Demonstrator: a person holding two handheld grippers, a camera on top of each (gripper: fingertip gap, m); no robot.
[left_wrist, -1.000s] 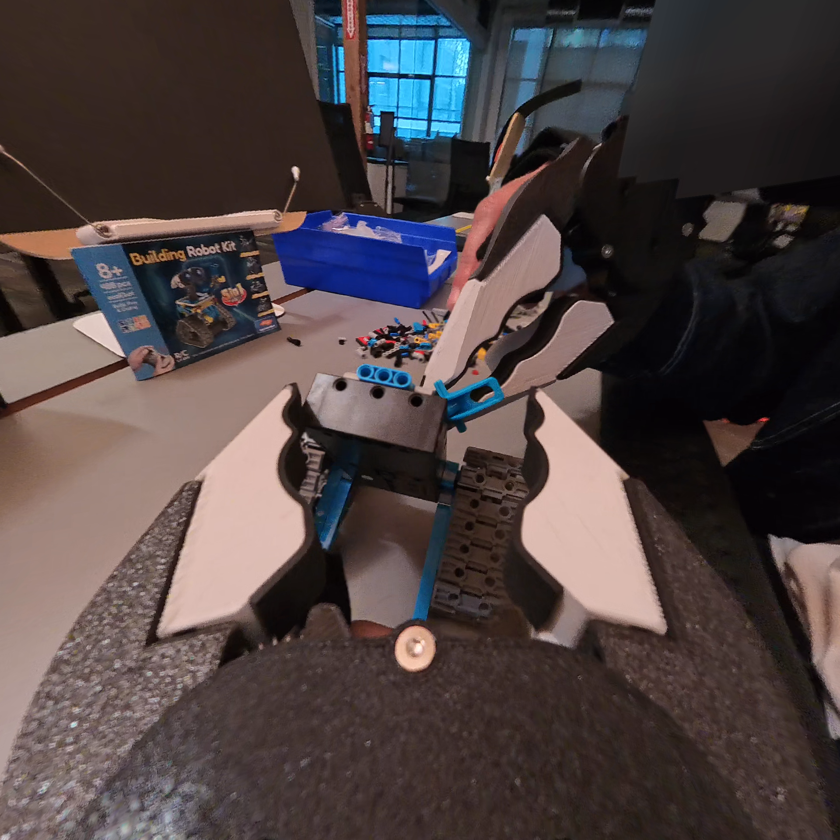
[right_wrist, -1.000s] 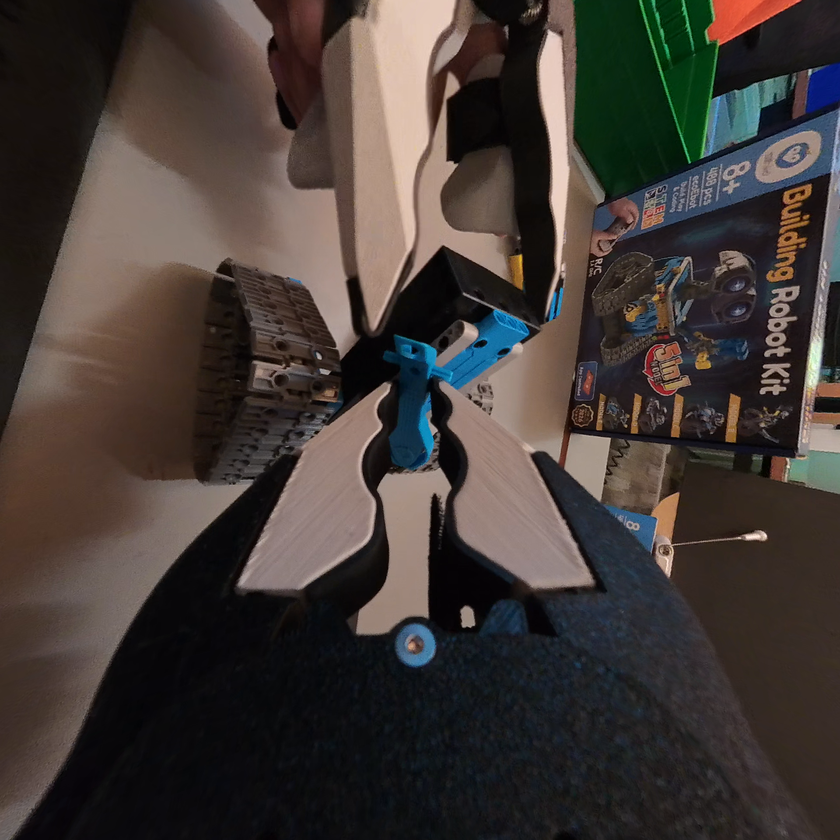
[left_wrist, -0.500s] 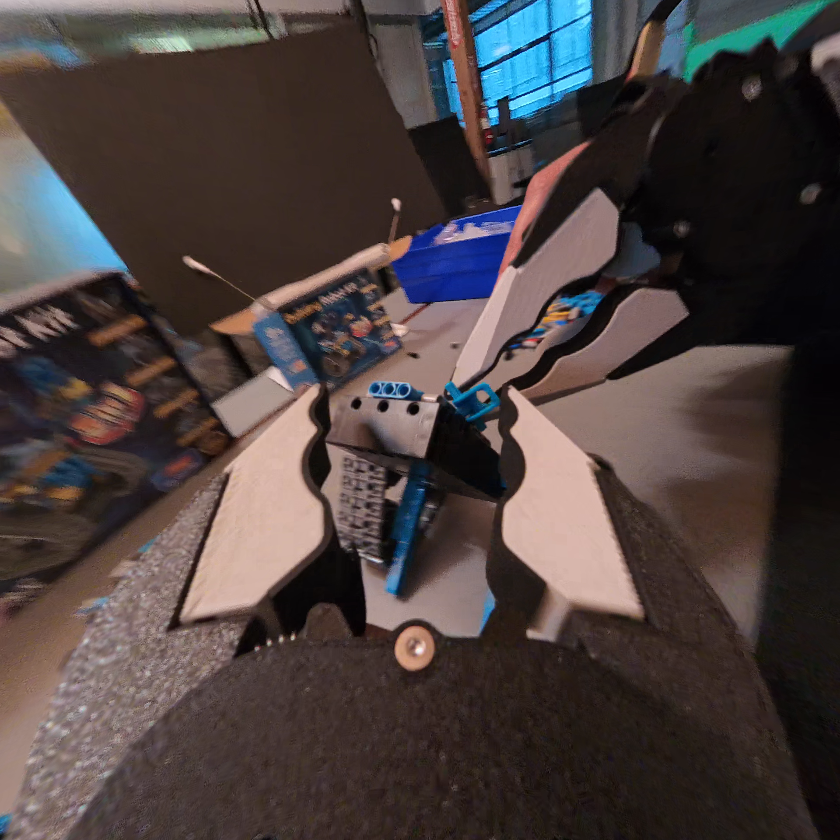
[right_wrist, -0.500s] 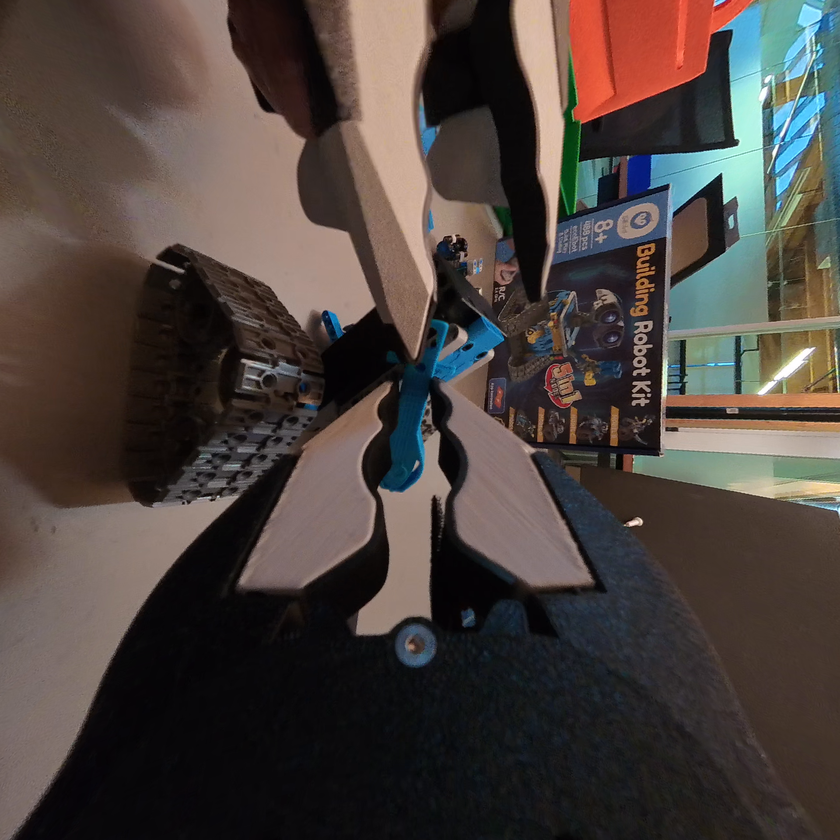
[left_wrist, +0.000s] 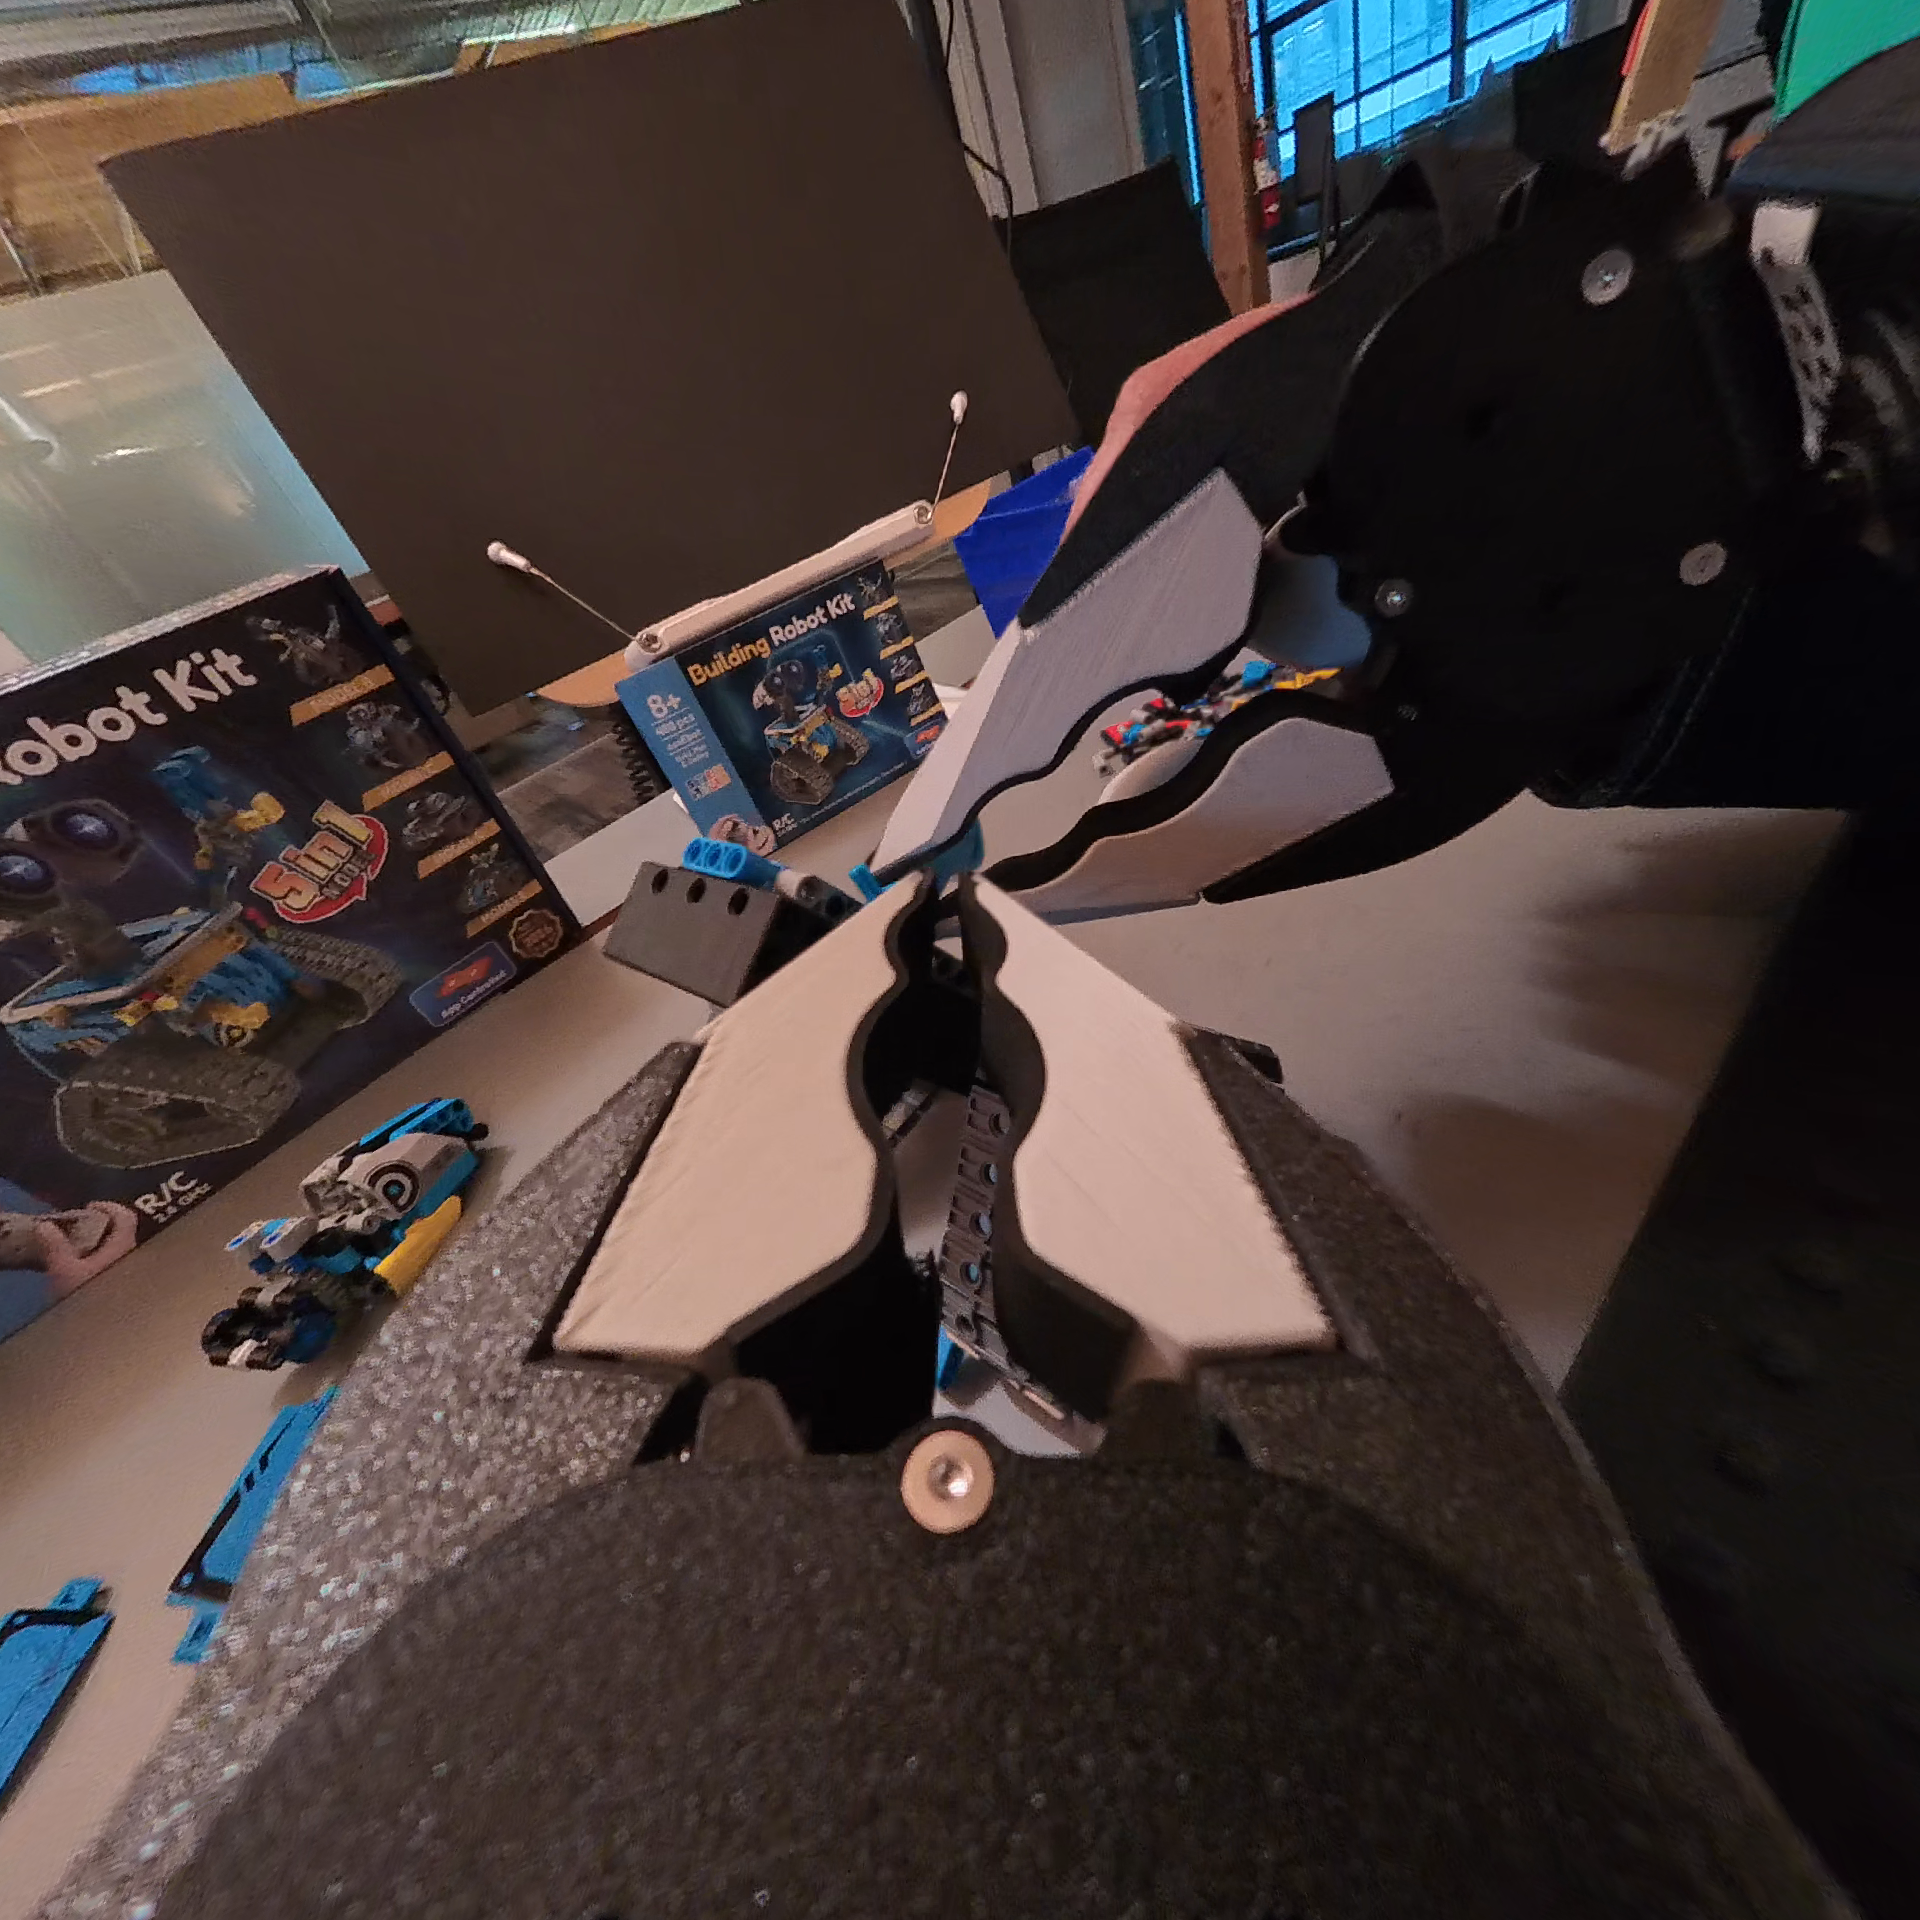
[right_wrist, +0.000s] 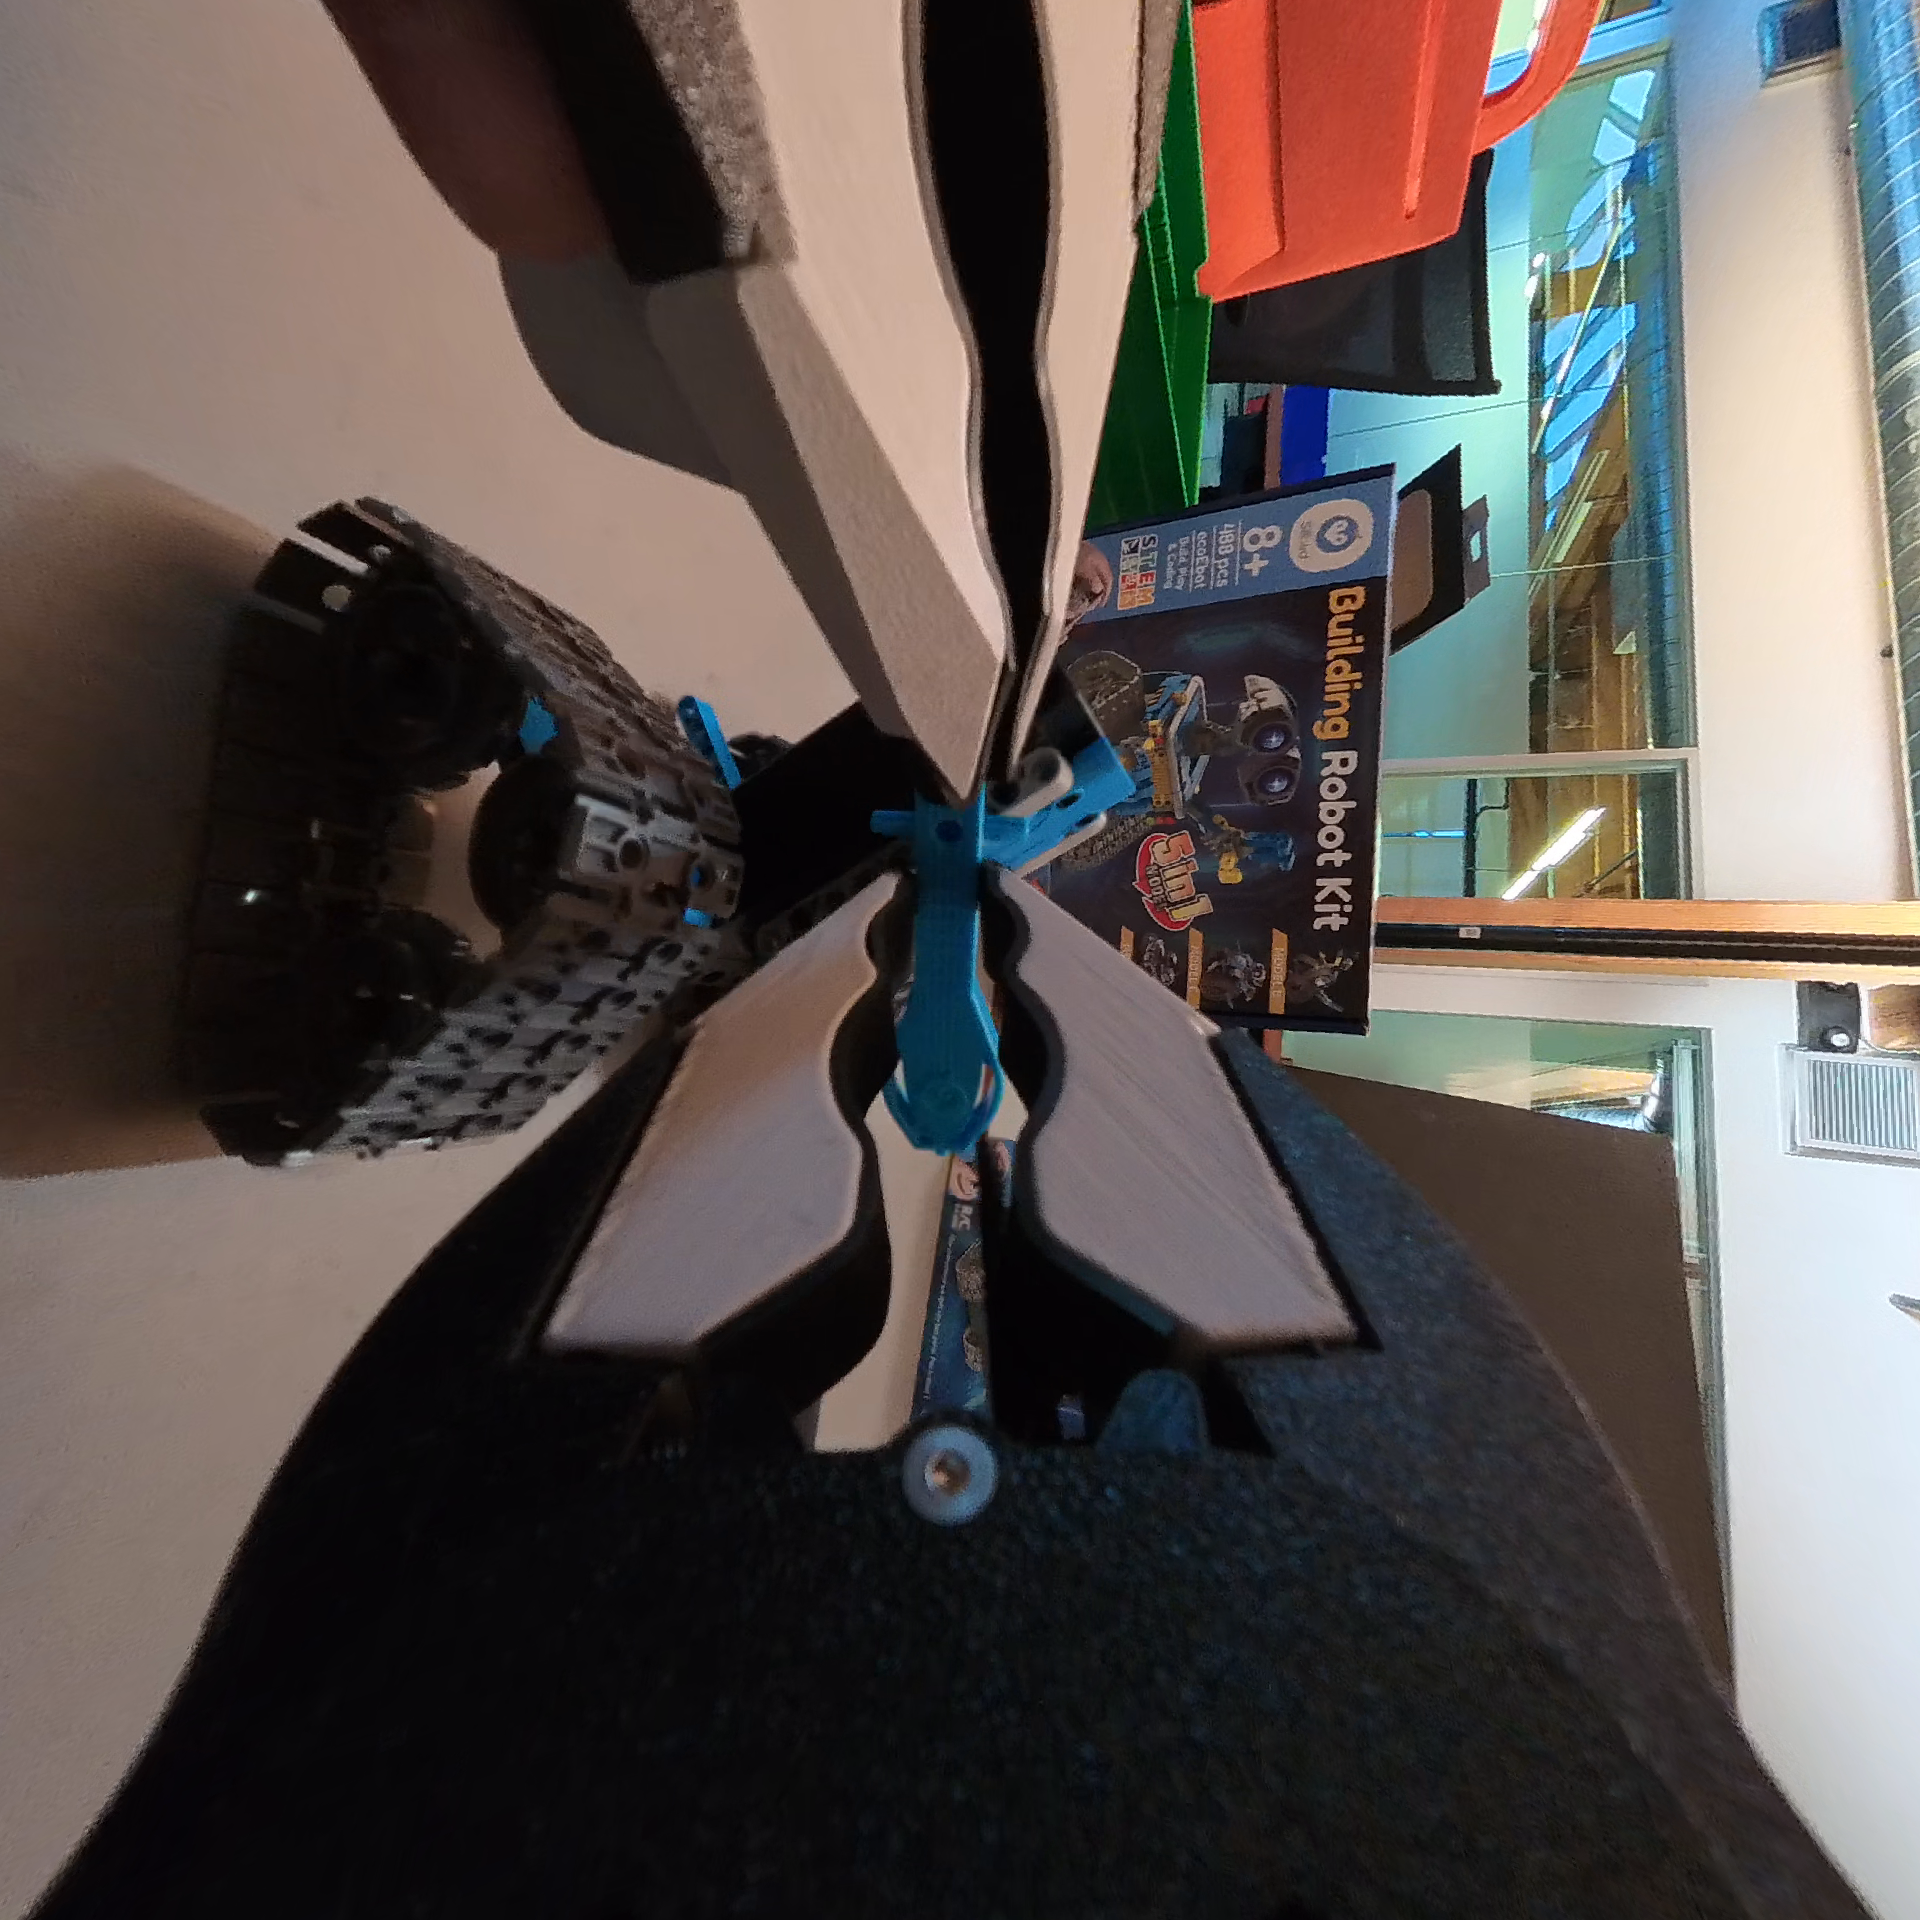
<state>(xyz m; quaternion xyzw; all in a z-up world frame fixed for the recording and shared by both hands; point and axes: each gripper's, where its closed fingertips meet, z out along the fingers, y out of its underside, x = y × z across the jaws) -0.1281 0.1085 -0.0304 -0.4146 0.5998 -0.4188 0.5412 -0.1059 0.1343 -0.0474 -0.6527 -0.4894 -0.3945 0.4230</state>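
Observation:
A tracked toy model with grey treads (right_wrist: 416, 831) and a black block body (left_wrist: 707, 935) rests on the beige table (left_wrist: 1403, 987). My left gripper (left_wrist: 945, 883) is nearly shut, pinching a thin black part of the model just right of the block. A strip of grey tread (left_wrist: 971, 1195) shows in the gap behind its tips. It comes in from the top in the right wrist view (right_wrist: 997, 758). My right gripper (right_wrist: 940, 883) is shut on a slim blue tool (right_wrist: 940, 977), whose tip touches the model's blue and white pin (right_wrist: 1049, 790). The right gripper also shows in the left wrist view (left_wrist: 935, 842).
Two kit boxes stand on the table, one near left (left_wrist: 260, 883), one farther back (left_wrist: 790, 707). A small blue, white and yellow sub-assembly (left_wrist: 353, 1226) and flat blue pieces (left_wrist: 239, 1496) lie at the left. A pile of loose pieces (left_wrist: 1195, 707) and a blue bin (left_wrist: 1018, 540) sit behind. Both grippers' tips are close together, under 4 cm apart.
My left gripper let go of its wide hold on the black block, swung round to the right of it and closed to a narrow pinch. The right gripper kept the blue tool at the model.

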